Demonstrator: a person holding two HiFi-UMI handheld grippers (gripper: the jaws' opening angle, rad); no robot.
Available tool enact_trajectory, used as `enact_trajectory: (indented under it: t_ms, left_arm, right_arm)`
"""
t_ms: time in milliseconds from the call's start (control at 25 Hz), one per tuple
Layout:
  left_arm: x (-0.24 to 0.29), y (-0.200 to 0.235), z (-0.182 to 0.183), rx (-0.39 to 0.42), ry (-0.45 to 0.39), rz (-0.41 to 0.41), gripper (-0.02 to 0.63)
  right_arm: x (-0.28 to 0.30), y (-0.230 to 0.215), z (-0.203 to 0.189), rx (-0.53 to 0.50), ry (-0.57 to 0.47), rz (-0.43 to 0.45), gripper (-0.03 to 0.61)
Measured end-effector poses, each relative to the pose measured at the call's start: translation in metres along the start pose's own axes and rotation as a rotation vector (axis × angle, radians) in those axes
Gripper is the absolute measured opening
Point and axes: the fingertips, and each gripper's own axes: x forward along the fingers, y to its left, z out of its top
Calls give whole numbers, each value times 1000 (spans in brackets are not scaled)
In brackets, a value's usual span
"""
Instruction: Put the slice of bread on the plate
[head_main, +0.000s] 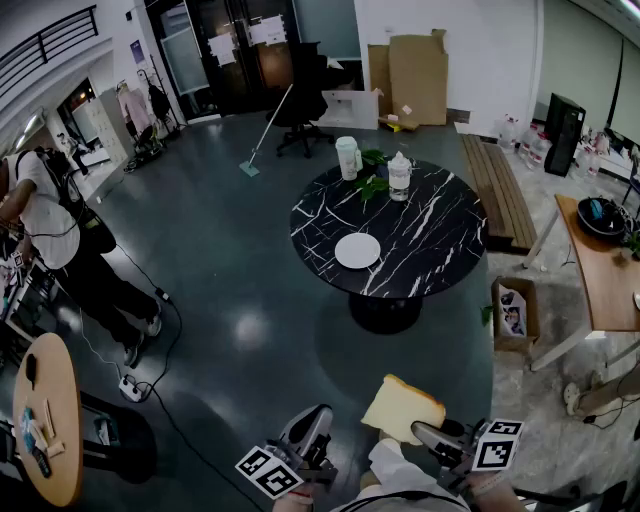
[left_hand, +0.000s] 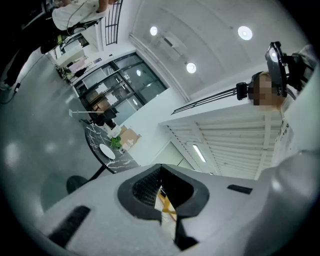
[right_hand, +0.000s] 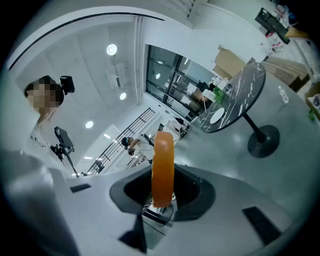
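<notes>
A pale slice of bread with a tan crust is held upright over the floor by my right gripper, low in the head view. In the right gripper view the slice of bread stands edge-on with my right gripper shut on its lower part. The white plate lies bare on the round black marble table, well ahead of both grippers; the plate looks small and far in the right gripper view. My left gripper hangs beside the right one, and the left gripper is shut with nothing in it.
On the table's far side stand a white cup, a clear bottle and green leaves. A person stands at the left with cables on the floor. A wooden round table is at lower left, a cardboard box right of the table base.
</notes>
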Motion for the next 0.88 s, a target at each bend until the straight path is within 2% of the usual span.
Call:
enact_trajectory:
  t_ms: [320, 480, 880]
  left_arm:
    - [55, 27, 44, 33, -65, 11, 8]
    - [80, 34, 44, 37, -60, -4, 8]
    - [105, 63, 67, 53, -100, 74, 8]
  right_arm:
    - [42, -16, 62, -52, 37, 58, 92]
    - [57, -35, 80, -43, 57, 64, 92]
    - [84, -64, 114, -11, 103, 100, 92]
